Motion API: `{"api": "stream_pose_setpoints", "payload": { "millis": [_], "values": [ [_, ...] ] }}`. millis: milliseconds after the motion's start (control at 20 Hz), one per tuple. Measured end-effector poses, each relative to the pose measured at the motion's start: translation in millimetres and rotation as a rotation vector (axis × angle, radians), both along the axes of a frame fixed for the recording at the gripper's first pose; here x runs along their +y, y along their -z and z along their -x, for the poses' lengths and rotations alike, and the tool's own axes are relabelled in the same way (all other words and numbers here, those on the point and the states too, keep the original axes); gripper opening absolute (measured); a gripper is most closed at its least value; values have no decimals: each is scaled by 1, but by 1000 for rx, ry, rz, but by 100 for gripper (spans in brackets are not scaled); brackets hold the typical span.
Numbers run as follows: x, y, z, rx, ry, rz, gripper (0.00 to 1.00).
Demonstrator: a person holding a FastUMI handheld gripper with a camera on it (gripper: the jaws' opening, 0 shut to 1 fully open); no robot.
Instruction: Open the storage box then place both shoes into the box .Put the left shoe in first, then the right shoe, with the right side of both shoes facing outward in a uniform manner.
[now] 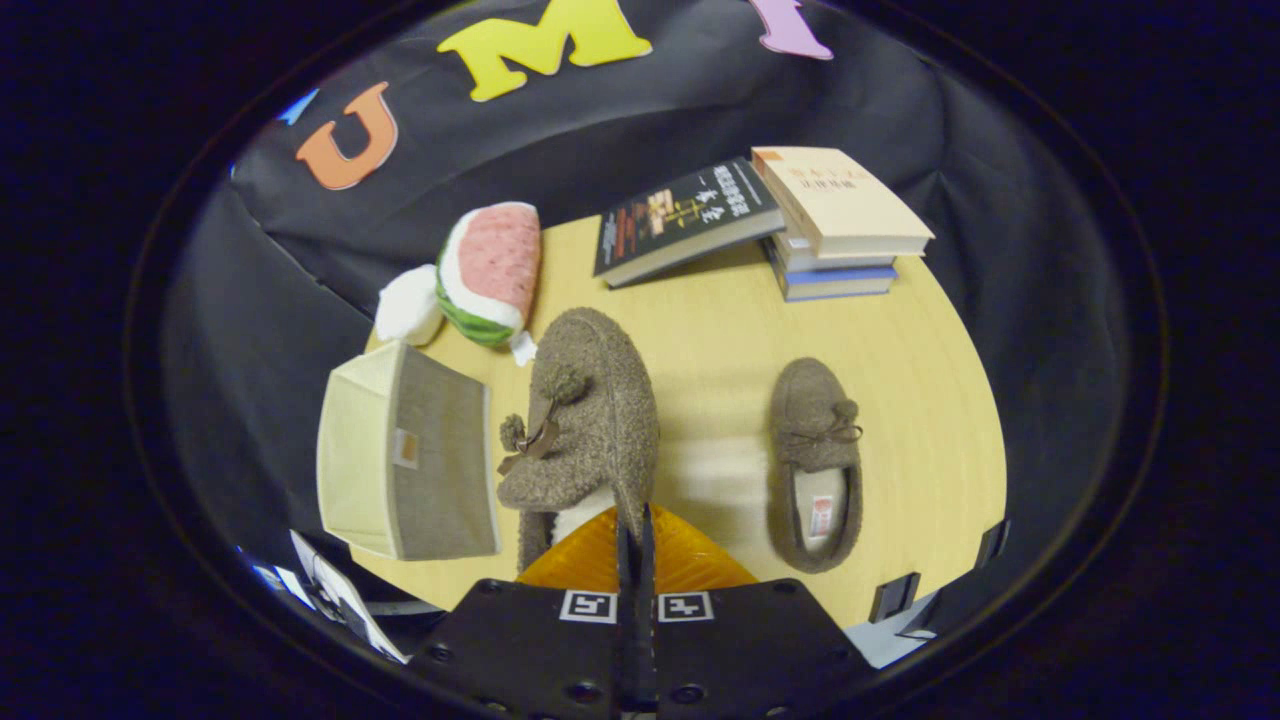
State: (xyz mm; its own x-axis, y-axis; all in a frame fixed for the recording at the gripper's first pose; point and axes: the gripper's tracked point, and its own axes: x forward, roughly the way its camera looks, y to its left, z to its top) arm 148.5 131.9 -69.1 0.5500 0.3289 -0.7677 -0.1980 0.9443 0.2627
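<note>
Two slippers: claw (634,535) clenched on heel rim of left slipper (585,420), lifted just right of open storage box (405,460); right slipper (815,460) flat on worktop (720,340), further right.

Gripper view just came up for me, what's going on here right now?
The hand-held gripper is shut on the side wall of one brown fuzzy slipper, holding it tilted above the wooden table. The fabric storage box sits just beside it, tipped with its opening facing away from the slipper. The other slipper lies flat on the table on the opposite side of the fingers. Beyond them are a watermelon plush and stacked books.
</note>
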Motion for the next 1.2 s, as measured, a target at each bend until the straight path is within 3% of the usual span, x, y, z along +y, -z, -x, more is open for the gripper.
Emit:
{"api": "stream_pose_setpoints", "payload": {
  "millis": [300,500,850,1200],
  "values": [
    [113,-75,33,-69,-113,-69,0],
    [203,-81,44,-53,-171,-87,0],
    [319,1,44,101,-150,-45,1],
    [355,76,33,187,-94,32,1]
  ]
}}
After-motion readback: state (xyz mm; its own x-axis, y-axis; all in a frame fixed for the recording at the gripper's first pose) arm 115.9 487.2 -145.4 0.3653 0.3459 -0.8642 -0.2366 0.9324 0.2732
